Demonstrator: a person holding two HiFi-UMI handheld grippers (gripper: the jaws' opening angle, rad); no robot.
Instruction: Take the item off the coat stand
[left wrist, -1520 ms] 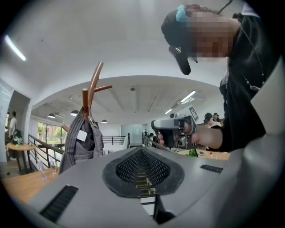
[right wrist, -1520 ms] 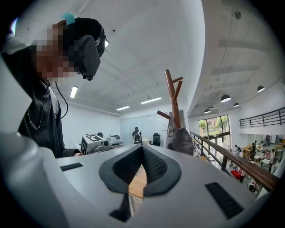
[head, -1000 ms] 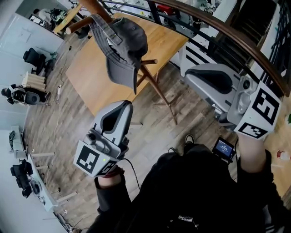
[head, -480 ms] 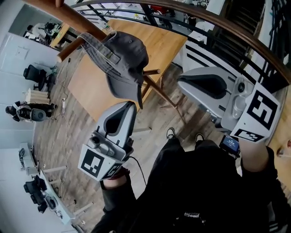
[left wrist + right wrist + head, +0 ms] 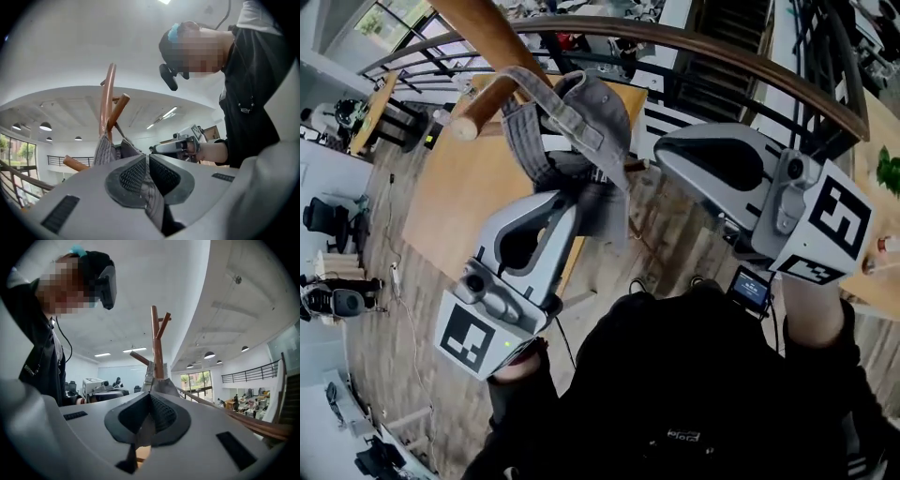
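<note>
Grey cap (image 5: 605, 108) hangs at both closed tips, left gripper (image 5: 572, 204) and right gripper (image 5: 661, 155); the approach seems over, so lifting it off the peg (image 5: 487, 89) should follow.

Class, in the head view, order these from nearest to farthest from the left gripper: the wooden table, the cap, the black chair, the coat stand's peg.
1. cap, pinched in the left gripper, right at its tip.
2. peg, up and left, carrying the cap.
3. table, down below.
4. chair, far left, beyond the table.
</note>
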